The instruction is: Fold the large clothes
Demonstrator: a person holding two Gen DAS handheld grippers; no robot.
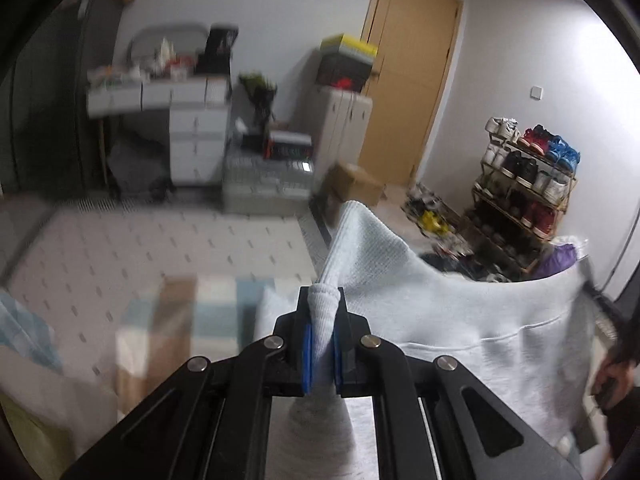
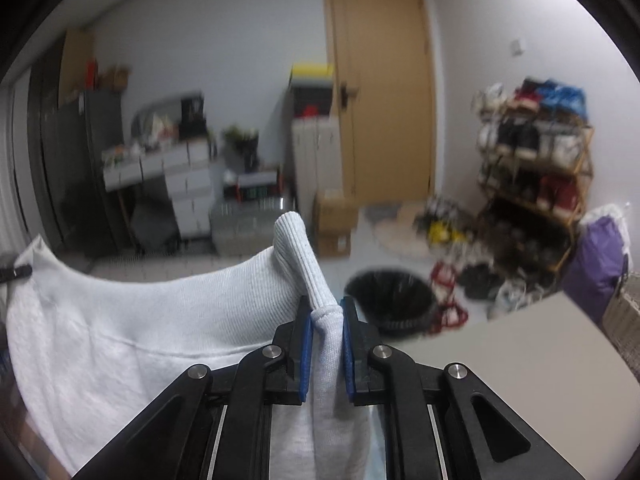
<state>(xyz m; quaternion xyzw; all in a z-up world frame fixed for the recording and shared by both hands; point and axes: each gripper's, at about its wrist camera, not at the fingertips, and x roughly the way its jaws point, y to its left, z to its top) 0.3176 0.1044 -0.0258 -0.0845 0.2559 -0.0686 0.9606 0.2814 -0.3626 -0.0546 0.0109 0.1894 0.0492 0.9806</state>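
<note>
A large white sweatshirt (image 1: 480, 312) hangs in the air, stretched between both grippers. My left gripper (image 1: 323, 300) is shut on its ribbed edge, and the cloth runs off to the right. My right gripper (image 2: 325, 312) is shut on the other ribbed corner of the sweatshirt (image 2: 140, 320), and the cloth sags away to the left. The far tip of the left gripper (image 2: 16, 272) shows at the left edge of the right wrist view.
A patterned mat (image 1: 140, 248) covers the floor below the left gripper, with folded cloths (image 1: 188, 312) on it. A black bin (image 2: 390, 300), a grey table corner (image 2: 520, 360), a shoe rack (image 2: 536, 168), boxes (image 2: 334, 216) and a wooden door (image 2: 384, 88) lie ahead.
</note>
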